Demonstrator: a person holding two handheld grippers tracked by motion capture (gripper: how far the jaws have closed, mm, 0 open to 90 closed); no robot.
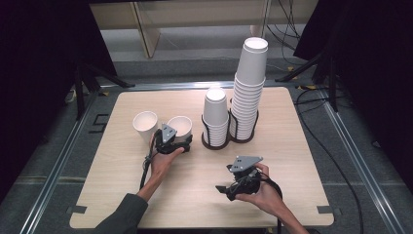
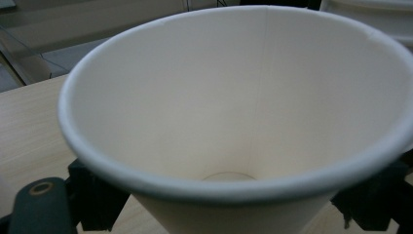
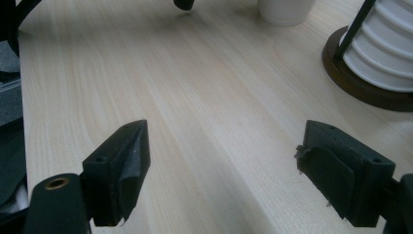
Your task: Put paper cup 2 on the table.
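1. The left tool (image 1: 176,141) sits toward the left-centre of the worktop (image 1: 122,185), held by the person's left hand (image 1: 161,163), whose sleeve comes in from the bottom edge of the high view.
2. Its jaws are closed on a white paper cup (image 1: 180,126); in the left gripper view that cup (image 2: 243,112) stands mouth-up with one black jaw at each side of its lower wall, pressed against it.
3. This cup stands upright on the worktop, just left of the wire holders.
4. A second white cup (image 1: 145,124) stands just to the left of the held one, also mouth-up; whether the two touch cannot be told.
5. The right tool (image 1: 233,189) lies low over the near right part of the worktop in the person's right hand (image 1: 263,192).
6. In the right gripper view its jaws stand wide apart with bare wood (image 3: 209,122) between them, and it has hold of nothing.
7. Behind the centre, a dark wire holder (image 1: 214,141) carries a short stack of cups (image 1: 215,114).
8. Just to the right of it, a tall stack of cups (image 1: 249,83) rises from a second holder, leaning slightly.
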